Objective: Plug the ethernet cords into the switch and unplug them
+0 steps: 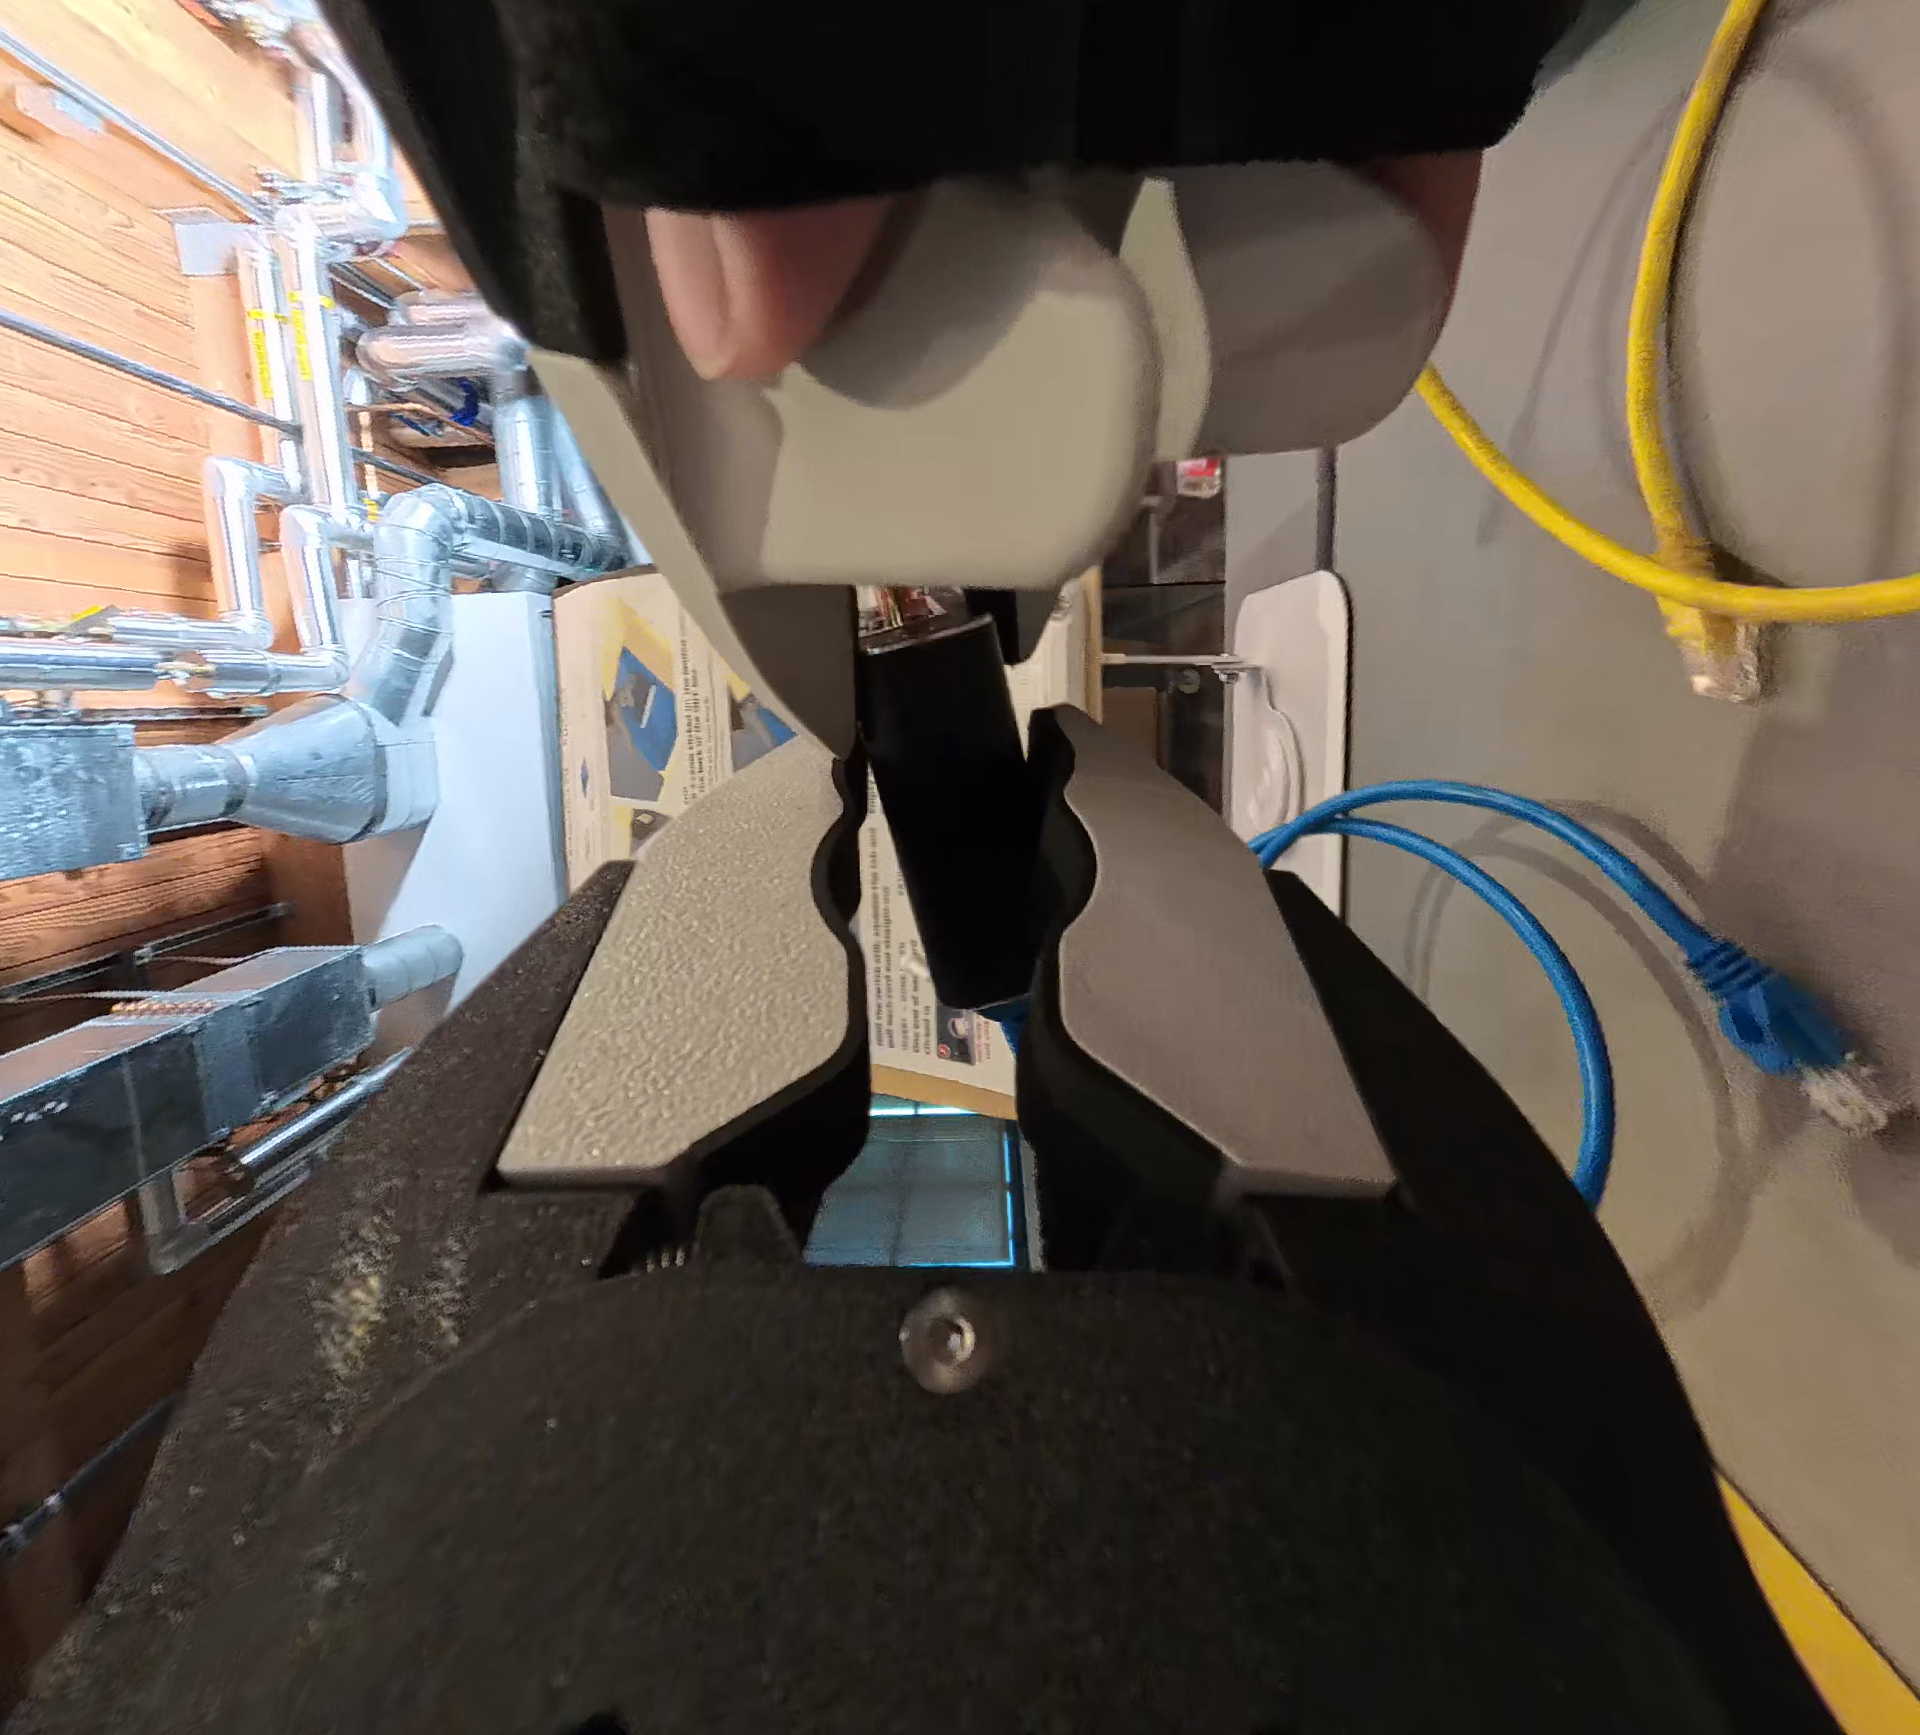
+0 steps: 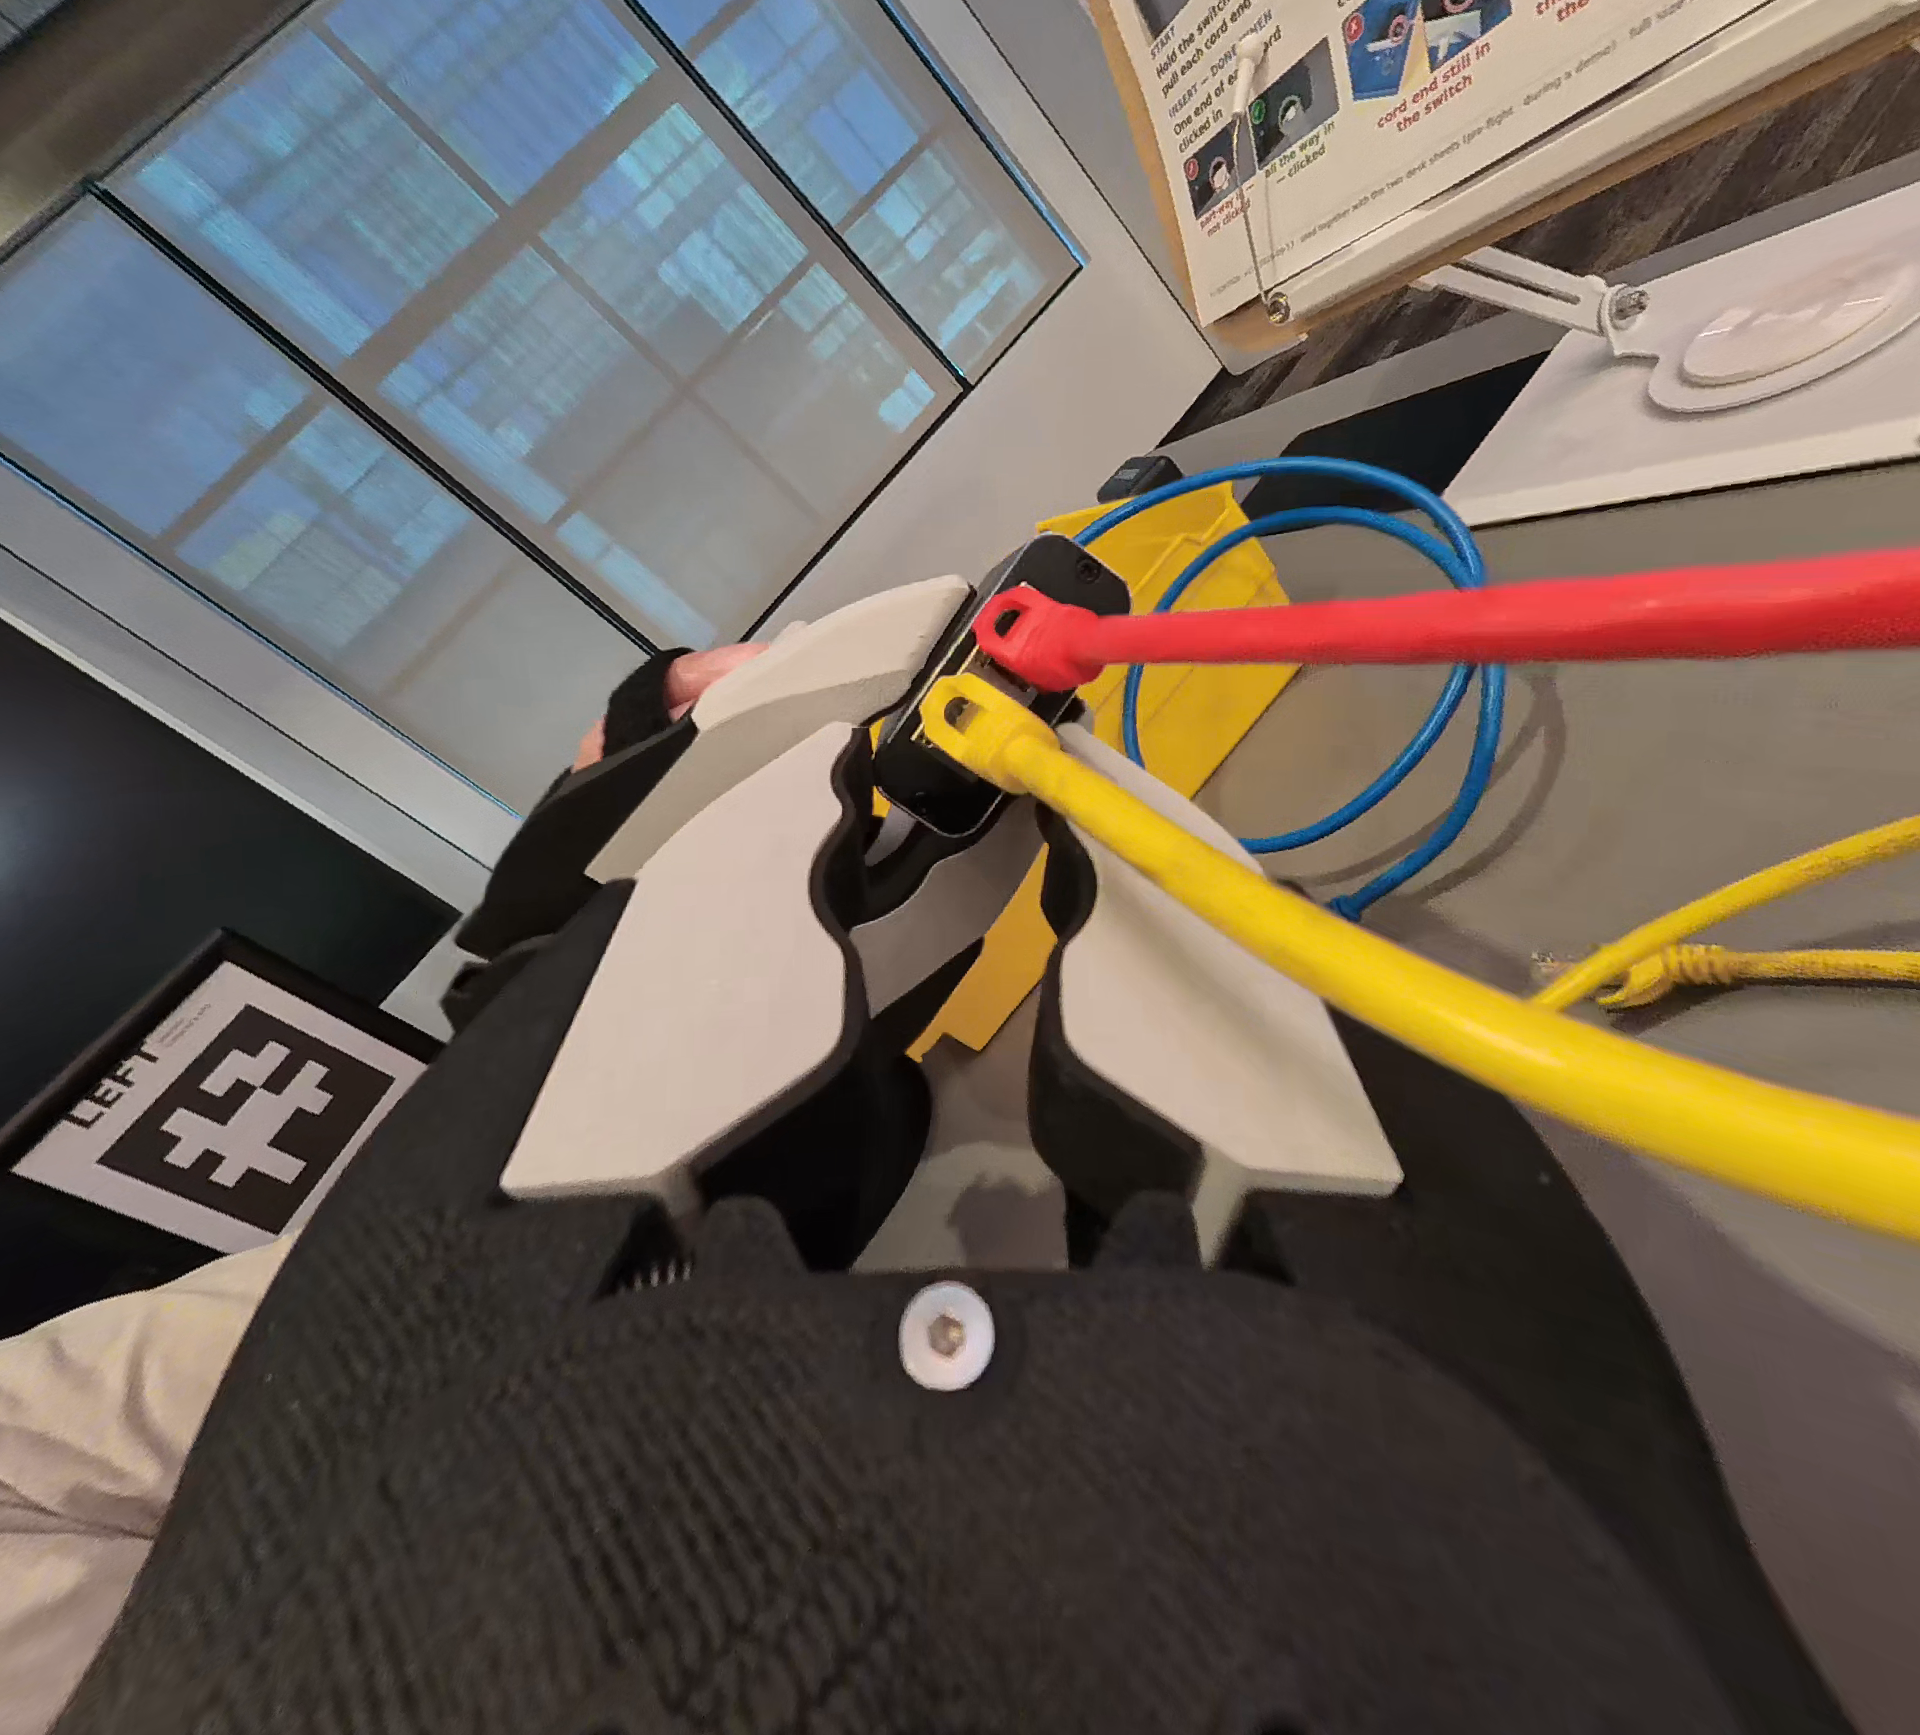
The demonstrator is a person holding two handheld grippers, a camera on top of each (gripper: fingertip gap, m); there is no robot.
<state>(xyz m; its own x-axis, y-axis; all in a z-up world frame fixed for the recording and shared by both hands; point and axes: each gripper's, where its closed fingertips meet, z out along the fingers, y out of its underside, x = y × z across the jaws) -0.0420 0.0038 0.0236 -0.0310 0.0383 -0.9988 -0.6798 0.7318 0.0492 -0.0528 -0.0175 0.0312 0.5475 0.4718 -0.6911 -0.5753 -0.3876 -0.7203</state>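
Switch (image 2: 1039,688): small black rounded-corner box with a glossy port face, held off the grey table (image 2: 1714,802), clamped between the left gripper's (image 1: 951,750) pale, grainy-textured fingers with wavy black pads. In the left wrist view it shows as a smooth black slab (image 1: 951,812) between those pads.

2 cords are plugged in: red cord (image 2: 1455,620) and thick yellow cord (image 2: 1299,937), both with smooth moulded boots. The right gripper (image 2: 951,818) meets the switch end-on, fingers spread, the yellow cord lying over 1 finger (image 2: 1174,989); whether its pads press anything, cannot tell.

Loose on the table: coiled blue cord (image 1: 1538,916) and thin yellow cord (image 1: 1662,438), clear plugs bare. Printed instruction sheet (image 2: 1455,23) on a board; black-and-white square marker (image 2: 239,1129). Black fingerless glove (image 2: 634,698) on the hand.
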